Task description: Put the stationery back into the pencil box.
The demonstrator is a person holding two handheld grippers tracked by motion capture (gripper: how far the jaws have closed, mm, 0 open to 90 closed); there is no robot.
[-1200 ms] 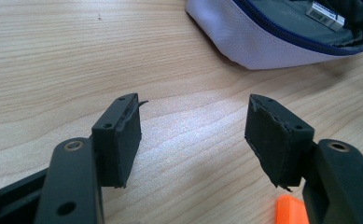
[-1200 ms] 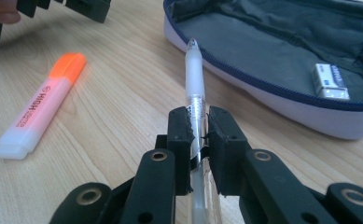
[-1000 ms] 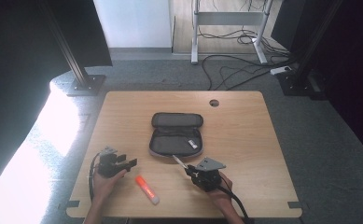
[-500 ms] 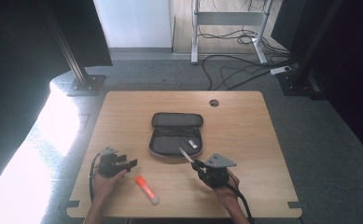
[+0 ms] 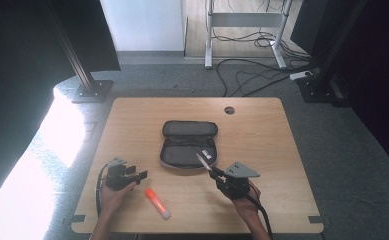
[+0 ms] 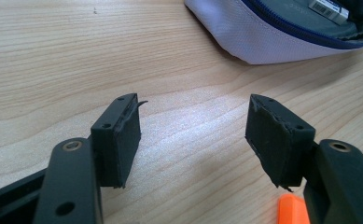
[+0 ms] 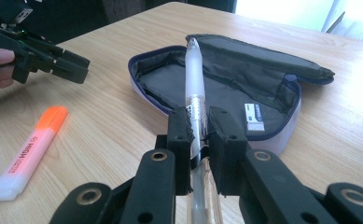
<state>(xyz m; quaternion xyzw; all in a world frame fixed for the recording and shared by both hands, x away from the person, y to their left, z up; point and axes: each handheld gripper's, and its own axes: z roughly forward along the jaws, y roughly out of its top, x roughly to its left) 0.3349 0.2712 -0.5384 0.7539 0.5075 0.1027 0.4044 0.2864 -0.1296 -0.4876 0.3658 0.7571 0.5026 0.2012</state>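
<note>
Two hand-held grippers: right (image 7: 199, 140) clamps pen (image 7: 194, 84) at case's (image 5: 179, 161) 5 o'clock edge, tip toward 11; left (image 6: 193, 135) gapes idle; next, judged: ease pen inside, release.

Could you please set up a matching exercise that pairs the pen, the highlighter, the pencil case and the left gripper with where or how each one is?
Things:
1. pen
2. highlighter
3. pencil case
4. left gripper

States:
A. lies open on the table
B. jaws apart, nothing between them
C. clamped in the right gripper
D. lies flat on the table, untouched

Pairs: 1-C, 2-D, 3-A, 4-B
</note>
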